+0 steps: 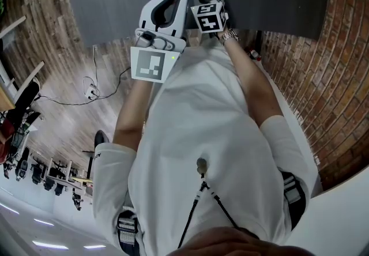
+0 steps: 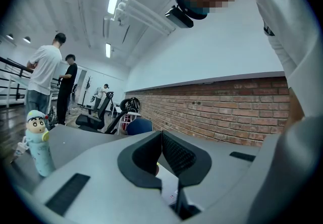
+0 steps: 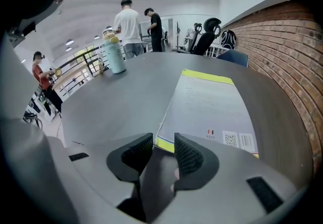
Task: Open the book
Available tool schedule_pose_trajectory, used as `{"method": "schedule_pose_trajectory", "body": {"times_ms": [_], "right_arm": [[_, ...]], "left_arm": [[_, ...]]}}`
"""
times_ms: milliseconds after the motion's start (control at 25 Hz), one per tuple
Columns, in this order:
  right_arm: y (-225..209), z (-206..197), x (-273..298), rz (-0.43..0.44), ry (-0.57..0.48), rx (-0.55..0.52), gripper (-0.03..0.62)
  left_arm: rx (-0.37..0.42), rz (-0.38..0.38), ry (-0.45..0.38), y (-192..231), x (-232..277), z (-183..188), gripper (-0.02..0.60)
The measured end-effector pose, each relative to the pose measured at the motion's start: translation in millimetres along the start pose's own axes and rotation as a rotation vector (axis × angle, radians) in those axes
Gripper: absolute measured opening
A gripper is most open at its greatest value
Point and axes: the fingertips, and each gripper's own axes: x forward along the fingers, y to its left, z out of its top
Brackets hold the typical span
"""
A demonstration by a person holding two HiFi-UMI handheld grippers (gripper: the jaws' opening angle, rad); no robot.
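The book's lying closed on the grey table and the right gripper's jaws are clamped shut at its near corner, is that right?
Not quite: the right gripper has its jaws standing apart, not clamped shut, as the right gripper view shows. The rest holds: the book lies closed on the grey table, with the gripper at its near corner.

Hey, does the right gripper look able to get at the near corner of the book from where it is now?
Probably yes. The right gripper has its jaws apart and points at the near corner of the book, and nothing lies in between. The bottle stands far off to the side.
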Motion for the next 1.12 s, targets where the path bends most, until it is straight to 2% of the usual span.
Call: {"method": "schedule_pose_trajectory", "body": {"times_ms": [240, 640, 1120], "right_arm": [[0.3, -0.7, 0.4, 0.019, -0.007, 0.017, 0.143], [4.8, 0.1, -3.1, 0.063, -0.016, 0.052, 0.078], [2.0, 0.7, -4.7, 0.108, -0.010, 0.076, 0.044]], "left_arm": [[-0.001, -0.005, -0.002, -1.4, -1.5, 0.8, 0.023], [-0.002, -0.006, -0.002, -1.4, 0.7, 1.5, 0.023], [0.002, -0.007, 0.000, -3.8, 6.9, 2.8, 0.023]]}}
